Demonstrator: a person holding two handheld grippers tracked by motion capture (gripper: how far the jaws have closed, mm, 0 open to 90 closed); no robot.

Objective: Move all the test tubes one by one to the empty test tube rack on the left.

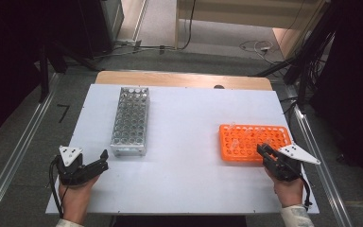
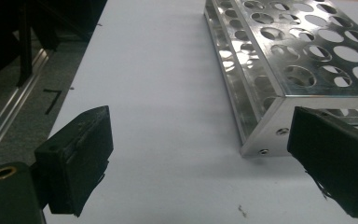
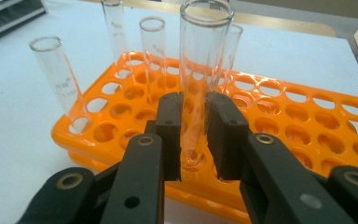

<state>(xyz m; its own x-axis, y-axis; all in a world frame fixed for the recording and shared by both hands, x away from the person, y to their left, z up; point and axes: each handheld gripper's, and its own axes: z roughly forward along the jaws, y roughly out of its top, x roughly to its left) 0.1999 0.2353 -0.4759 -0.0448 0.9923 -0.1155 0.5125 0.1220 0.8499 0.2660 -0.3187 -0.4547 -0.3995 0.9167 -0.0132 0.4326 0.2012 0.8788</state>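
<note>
An orange test-tube rack (image 1: pixel 253 142) lies at the table's right, with several clear glass tubes standing in its near-left holes. My right gripper (image 1: pixel 261 150) is at the rack's near edge. In the right gripper view its jaws (image 3: pixel 193 135) are shut on one upright glass tube (image 3: pixel 204 56), whose bottom sits in a front-row hole of the orange rack (image 3: pixel 307 116). A metal tube rack (image 1: pixel 130 120) lies at the left. My left gripper (image 1: pixel 105 161) rests near its front-left corner, open with nothing between its pads (image 2: pixel 79 158); the metal rack (image 2: pixel 307 56) is just ahead.
Other tubes (image 3: pixel 58 79) lean or stand in the holes around the held one. The white table (image 1: pixel 184 118) is bare between the two racks. Metal rails run along both sides, and cables lie on the floor behind the table.
</note>
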